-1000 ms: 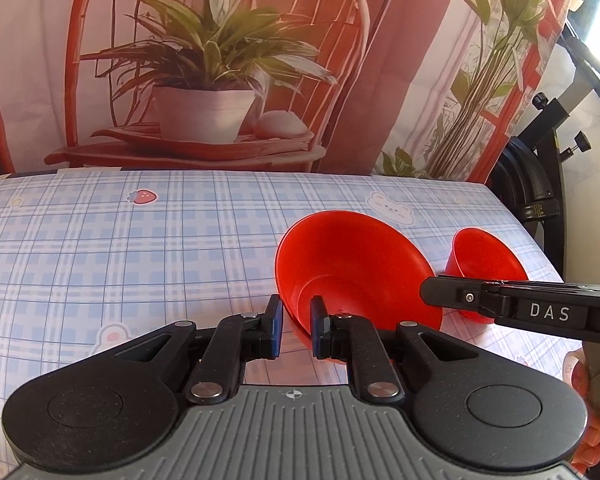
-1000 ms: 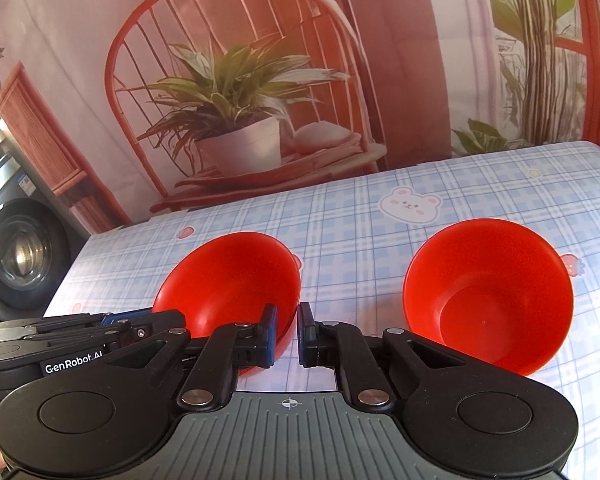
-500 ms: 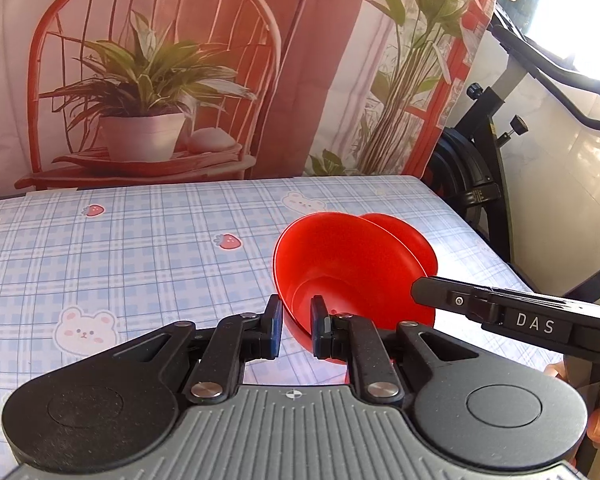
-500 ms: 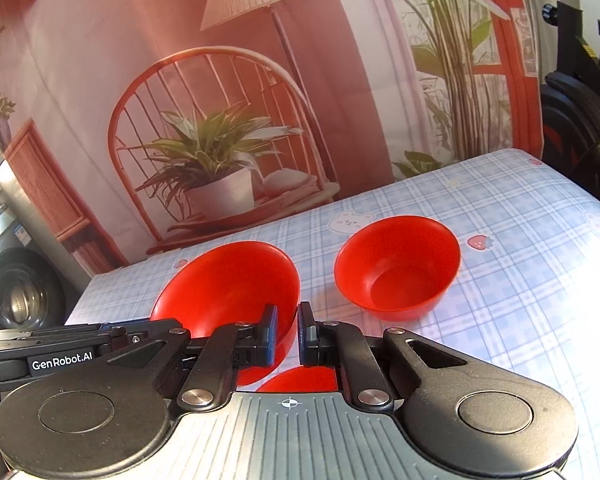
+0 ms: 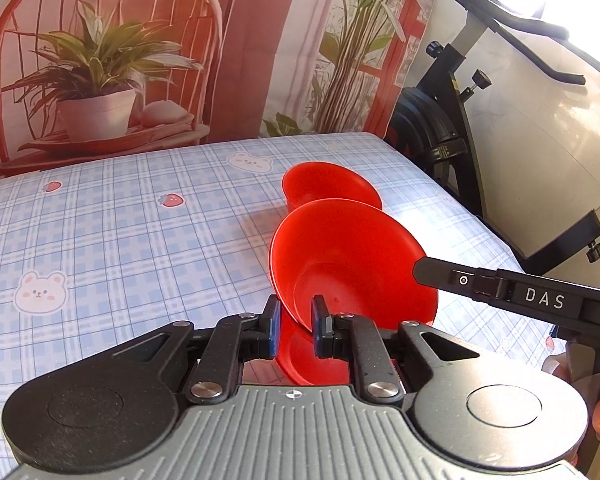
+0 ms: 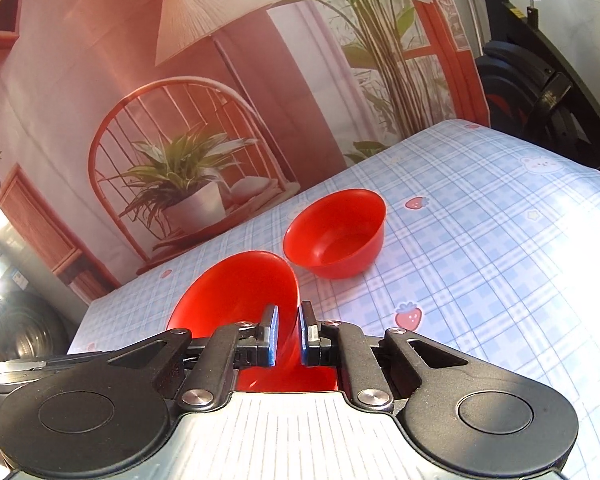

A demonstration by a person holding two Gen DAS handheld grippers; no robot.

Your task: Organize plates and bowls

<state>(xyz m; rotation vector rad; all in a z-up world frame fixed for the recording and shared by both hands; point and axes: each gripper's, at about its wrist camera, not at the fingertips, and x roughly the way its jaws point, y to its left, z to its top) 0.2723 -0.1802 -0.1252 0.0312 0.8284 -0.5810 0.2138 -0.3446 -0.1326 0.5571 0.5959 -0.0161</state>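
Note:
My left gripper (image 5: 296,326) is shut on the near rim of a red bowl (image 5: 352,268) and holds it tilted above the checked tablecloth (image 5: 120,240). My right gripper (image 6: 288,332) is shut on the opposite rim of the same bowl (image 6: 240,292); its black finger shows in the left wrist view (image 5: 500,288). A second red bowl (image 6: 336,232) stands upright on the cloth beyond the held one, also in the left wrist view (image 5: 328,188). Something red (image 5: 312,356) shows under the held bowl; I cannot tell what it is.
A printed backdrop (image 6: 180,100) with a chair and plant hangs behind the table. An exercise bike (image 5: 480,120) stands past the table's right edge. A washing machine drum (image 6: 24,336) is at the left.
Both grippers have lifted the held bowl higher and tilted it more. The second bowl now lies farther ahead and lower in both views.

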